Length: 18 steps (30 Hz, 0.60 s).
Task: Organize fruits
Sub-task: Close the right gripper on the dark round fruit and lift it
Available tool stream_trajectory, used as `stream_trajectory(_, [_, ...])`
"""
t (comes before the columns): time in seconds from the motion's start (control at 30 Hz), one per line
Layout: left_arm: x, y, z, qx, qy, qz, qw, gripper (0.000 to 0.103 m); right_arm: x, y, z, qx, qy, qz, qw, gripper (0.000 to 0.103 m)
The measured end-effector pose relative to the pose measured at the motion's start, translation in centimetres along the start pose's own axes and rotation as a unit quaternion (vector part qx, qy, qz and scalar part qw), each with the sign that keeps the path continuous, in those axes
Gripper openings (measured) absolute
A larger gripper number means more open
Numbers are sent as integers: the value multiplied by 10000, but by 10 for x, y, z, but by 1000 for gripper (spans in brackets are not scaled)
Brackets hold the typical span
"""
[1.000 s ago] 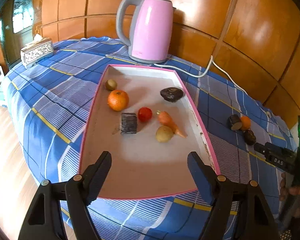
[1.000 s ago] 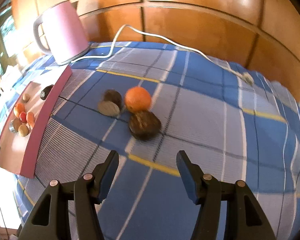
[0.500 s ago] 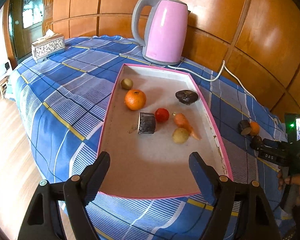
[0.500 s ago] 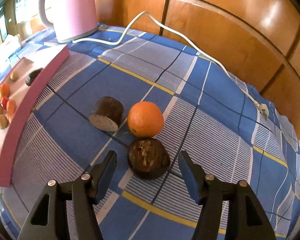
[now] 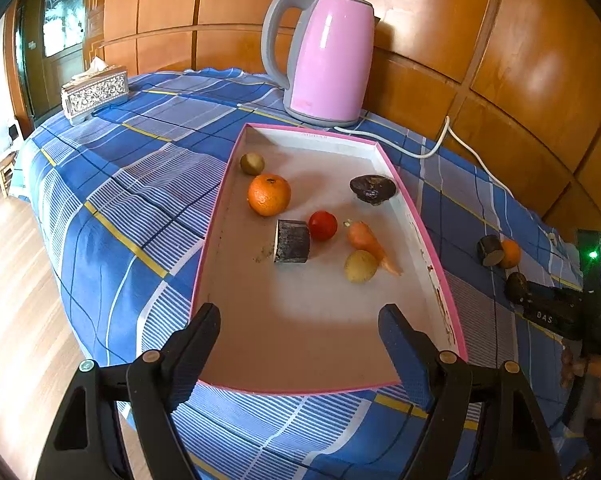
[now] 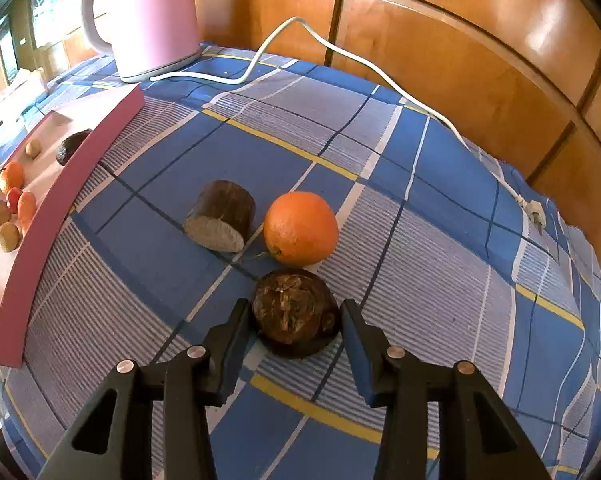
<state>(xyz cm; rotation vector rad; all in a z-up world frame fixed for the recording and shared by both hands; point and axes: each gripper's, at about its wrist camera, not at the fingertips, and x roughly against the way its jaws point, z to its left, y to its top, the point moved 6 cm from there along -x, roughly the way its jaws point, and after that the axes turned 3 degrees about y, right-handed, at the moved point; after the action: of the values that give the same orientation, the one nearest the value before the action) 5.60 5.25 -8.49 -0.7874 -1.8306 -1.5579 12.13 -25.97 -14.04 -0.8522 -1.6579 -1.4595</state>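
Left gripper [image 5: 298,340]: jaws spread wide and empty over the near end of the pink tray [image 5: 432,258], with orange [image 5: 269,194], tomato [image 5: 323,225] and carrot [image 5: 366,240] lying ahead of it. Right gripper [image 6: 296,326]: jaws have just been closing around the dark wrinkled fruit [image 6: 295,314] on the checked cloth [image 6: 440,280], both pads at its sides; a second orange [image 6: 300,228] touches it just beyond, a cut brown piece [image 6: 221,221] ahead to the left.

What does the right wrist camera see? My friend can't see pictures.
The right claw has just been closing around a dark brown, wrinkled round fruit on a blue checked tablecloth. Behind it lie a round orange and a dark cut cylinder chunk.
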Motion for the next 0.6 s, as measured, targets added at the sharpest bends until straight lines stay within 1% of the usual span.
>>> stream_trajectory(0.1, [0,-1,0,-2,-6,2,10000,82,4,-6,3,-48,29,28,10000,45])
stream_trajectory(0.27, [1,-2,-2,-6,-23,2,10000,83,12,-18,10,-215,230,10,9995,45])
stream_trajectory(0.47, [2,-1,-2,18,-24,-34,10000,83,26,-30,26,-387,613,-75,9973,45])
stream_trajectory(0.6, [4,1,2,84,6,-69,9999,83,39,-29,42,-384,927,-209,9947,45])
